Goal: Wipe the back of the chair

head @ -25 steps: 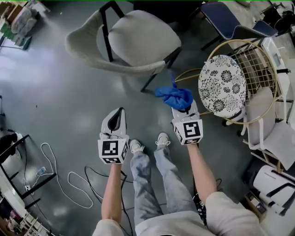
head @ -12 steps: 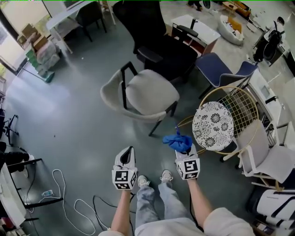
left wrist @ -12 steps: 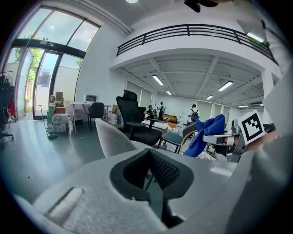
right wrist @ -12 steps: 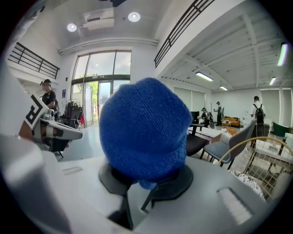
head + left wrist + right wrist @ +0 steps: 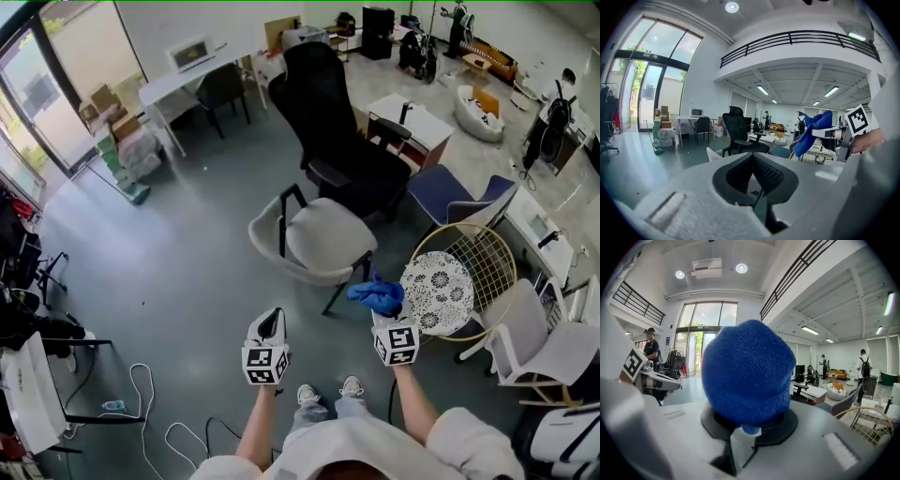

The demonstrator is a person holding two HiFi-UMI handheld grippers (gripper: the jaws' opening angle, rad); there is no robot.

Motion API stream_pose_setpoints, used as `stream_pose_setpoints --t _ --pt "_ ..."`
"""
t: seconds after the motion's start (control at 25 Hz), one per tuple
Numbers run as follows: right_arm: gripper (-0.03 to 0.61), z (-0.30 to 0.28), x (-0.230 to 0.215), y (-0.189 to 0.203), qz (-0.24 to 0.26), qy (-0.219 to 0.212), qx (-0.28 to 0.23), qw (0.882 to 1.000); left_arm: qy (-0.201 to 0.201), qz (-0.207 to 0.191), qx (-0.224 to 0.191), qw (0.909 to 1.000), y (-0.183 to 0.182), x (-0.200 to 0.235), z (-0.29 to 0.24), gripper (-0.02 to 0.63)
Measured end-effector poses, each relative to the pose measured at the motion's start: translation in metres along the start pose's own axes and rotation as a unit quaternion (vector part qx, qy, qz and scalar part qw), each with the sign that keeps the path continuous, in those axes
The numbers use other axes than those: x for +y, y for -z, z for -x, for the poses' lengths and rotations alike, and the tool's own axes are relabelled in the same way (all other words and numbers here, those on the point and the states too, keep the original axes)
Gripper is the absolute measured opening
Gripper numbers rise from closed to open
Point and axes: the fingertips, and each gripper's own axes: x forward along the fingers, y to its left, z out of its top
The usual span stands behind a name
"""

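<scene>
A beige armchair (image 5: 314, 239) stands on the grey floor ahead of me, its curved back turned to the left. My right gripper (image 5: 385, 316) is shut on a bunched blue cloth (image 5: 377, 295), held just right of that chair's front corner. In the right gripper view the cloth (image 5: 747, 371) fills the middle and hides the fingertips of the right gripper (image 5: 750, 420). My left gripper (image 5: 273, 317) is shut and holds nothing, in front of the chair's near side. In the left gripper view the left gripper (image 5: 752, 161) has its black pads together, with the cloth (image 5: 813, 129) at the right.
A black office chair (image 5: 337, 141) stands behind the beige one. A gold wire chair with a floral cushion (image 5: 439, 289) is close on the right, a blue chair (image 5: 448, 195) behind it. White cables (image 5: 141, 394) lie on the floor at lower left. People stand far off.
The head view has swung up and back, so the chairs look smaller and more of the room shows. Both grippers stay side by side; the right one still holds the cloth.
</scene>
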Motion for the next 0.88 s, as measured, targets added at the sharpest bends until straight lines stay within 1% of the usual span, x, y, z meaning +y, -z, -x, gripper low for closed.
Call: stream_pose_setpoints --t 0.16,0.36,0.48,0.6,0.88 --pt "0.078 0.018 -0.001 -0.022 0.018 0.0 -0.002 1.0 0.0 -0.009 -0.009 0.9999 -0.024 -0.003 0.016 0.004" --pt "0.078 0.041 -0.016 -0.036 0.005 0.022 -0.008 1.0 0.006 -0.019 -0.029 0.9994 -0.05 -0.014 0.023 0.003" --pt "0.077 0.046 -0.023 -0.039 0.009 0.031 -0.013 0.999 0.008 -0.025 -0.043 0.9987 -0.063 -0.017 0.022 0.003" --pt "0.077 0.043 -0.028 -0.045 0.016 0.035 -0.018 0.999 0.001 -0.019 -0.048 0.9987 -0.067 -0.011 0.02 0.003" --pt "0.077 0.045 -0.031 -0.047 0.009 0.04 -0.019 0.999 0.001 -0.018 -0.037 0.9992 -0.059 -0.015 0.021 0.003"
